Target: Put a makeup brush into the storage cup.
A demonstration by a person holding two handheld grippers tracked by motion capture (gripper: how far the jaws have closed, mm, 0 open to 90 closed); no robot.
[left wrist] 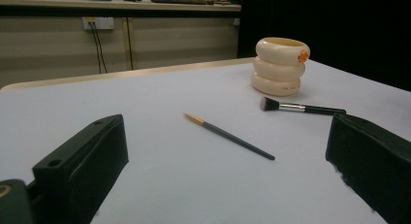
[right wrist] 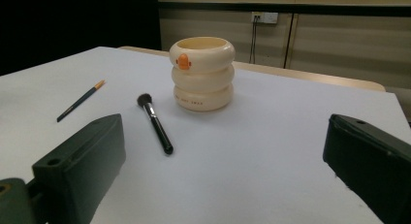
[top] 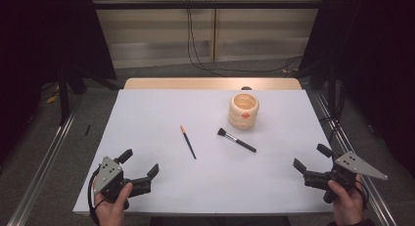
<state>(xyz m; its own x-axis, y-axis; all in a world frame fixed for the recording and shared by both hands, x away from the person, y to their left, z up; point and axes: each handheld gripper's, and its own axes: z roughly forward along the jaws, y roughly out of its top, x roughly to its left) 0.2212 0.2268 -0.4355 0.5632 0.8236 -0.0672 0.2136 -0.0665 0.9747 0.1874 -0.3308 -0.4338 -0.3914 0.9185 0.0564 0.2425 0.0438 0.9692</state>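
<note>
Item one, my left gripper point(top: 139, 163): held at the near left corner of the white table point(top: 156, 108), jaws spread wide with nothing between them, aimed toward the table's middle. Item two, my right gripper point(top: 311, 158): held at the near right edge, jaws likewise spread wide and empty, pointing inward toward the left. Item three, a thin paintbrush point(top: 188, 142) with a dark handle and an orange tip: lying flat near the middle of the table, orange end pointing away from me, well apart from both grippers; in the left gripper view it lies ahead, between my jaws' lines of sight point(left wrist: 228, 136). Item four, a makeup brush point(top: 236, 140) with a black handle, a silver collar and a dark bristle head: lying flat just right of the paintbrush, bristles toward the far left, handle running toward the near right. Item five, a cream holder point(top: 243, 110) shaped like three stacked rings, open at the top, with a small orange mark on its upper ring: standing upright beyond the makeup brush, near its bristle end but not touching it. Both brushes lie outside the holder.
</note>
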